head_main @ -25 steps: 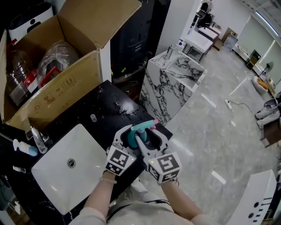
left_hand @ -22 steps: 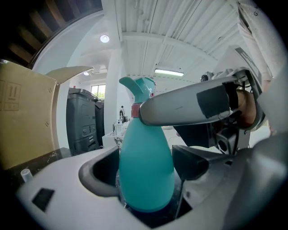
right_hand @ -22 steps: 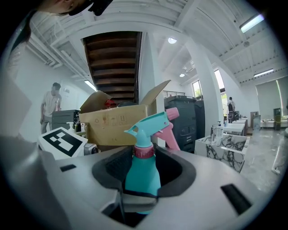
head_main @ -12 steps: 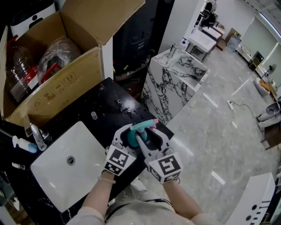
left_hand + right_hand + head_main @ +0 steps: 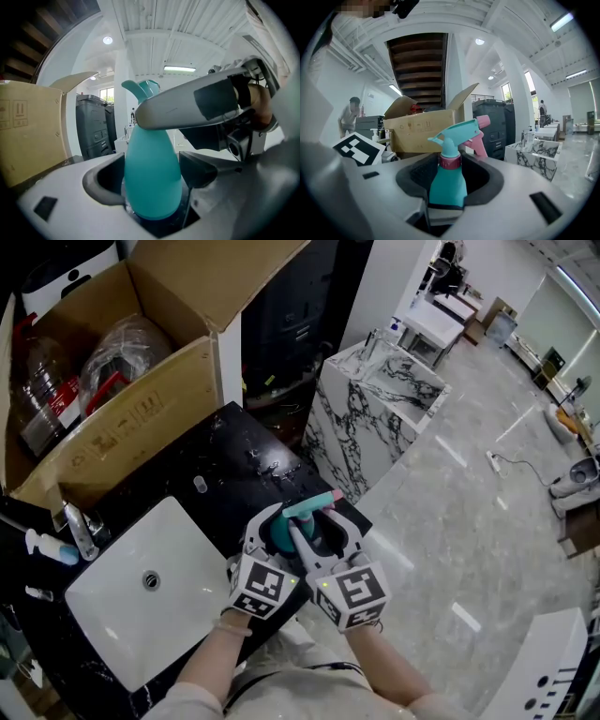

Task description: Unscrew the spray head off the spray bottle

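Observation:
A teal spray bottle point(image 5: 279, 534) stands at the front edge of the black counter point(image 5: 234, 474). Its teal spray head point(image 5: 307, 507) has a pink trigger and points right. My left gripper point(image 5: 274, 531) is shut on the bottle's body point(image 5: 152, 173), with a jaw pressed against each side. My right gripper point(image 5: 317, 529) reaches in from the right at neck height. In the right gripper view the pink collar point(image 5: 450, 162) and the spray head point(image 5: 454, 136) stand between its jaws. Those jaws are opening, with a dark gap at the bottle's right side.
A white sink basin point(image 5: 103, 610) with a faucet point(image 5: 80, 531) lies left of the grippers. An open cardboard box point(image 5: 122, 432) full of wrapped items stands behind it. A marble pedestal point(image 5: 375, 418) stands past the counter's right edge, with tiled floor beyond.
Both grippers and the bottle stay at the same spot on the counter edge. The left gripper's marker cube has shifted slightly to the right.

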The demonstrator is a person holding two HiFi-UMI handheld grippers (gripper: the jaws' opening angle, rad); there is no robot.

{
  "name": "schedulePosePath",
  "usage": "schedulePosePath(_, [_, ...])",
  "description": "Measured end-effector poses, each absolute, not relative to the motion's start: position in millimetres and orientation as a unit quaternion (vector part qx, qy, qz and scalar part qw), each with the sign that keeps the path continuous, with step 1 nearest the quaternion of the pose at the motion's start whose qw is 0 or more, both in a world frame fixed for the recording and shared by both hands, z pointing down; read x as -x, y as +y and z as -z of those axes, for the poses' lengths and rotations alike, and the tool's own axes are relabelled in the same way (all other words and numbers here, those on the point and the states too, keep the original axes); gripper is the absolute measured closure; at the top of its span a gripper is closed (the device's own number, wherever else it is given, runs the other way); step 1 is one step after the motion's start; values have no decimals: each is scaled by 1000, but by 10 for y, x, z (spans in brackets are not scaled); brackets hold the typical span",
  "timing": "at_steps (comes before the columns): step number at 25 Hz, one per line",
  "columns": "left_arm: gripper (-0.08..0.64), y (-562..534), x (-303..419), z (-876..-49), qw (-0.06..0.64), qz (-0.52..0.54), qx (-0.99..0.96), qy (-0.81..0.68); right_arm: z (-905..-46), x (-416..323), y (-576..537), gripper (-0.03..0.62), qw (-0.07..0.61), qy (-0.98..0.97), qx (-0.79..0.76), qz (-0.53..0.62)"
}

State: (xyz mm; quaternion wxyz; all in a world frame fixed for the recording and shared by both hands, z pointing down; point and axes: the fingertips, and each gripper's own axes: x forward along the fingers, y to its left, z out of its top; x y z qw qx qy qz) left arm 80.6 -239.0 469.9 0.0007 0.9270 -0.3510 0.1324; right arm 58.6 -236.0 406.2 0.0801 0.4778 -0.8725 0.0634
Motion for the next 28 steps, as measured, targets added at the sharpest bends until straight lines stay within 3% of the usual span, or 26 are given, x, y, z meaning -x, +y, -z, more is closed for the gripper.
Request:
schedulePosePath(3, [195,-2378,-832,-4703,-11,-139,-925,-353,-4064,-600,-2393,413,89,-863,-493,-63])
schedulePosePath(15, [206,-2315,-764,-4700,7,-128,-943,-307,-4040,-535,-2344,456,78,-901,-424,-52])
schedulePosePath(28, [231,-2242,-768,-4668,-17,-132,-952,-277,-4014,-563,-2287,457,69,-969,-232,-43])
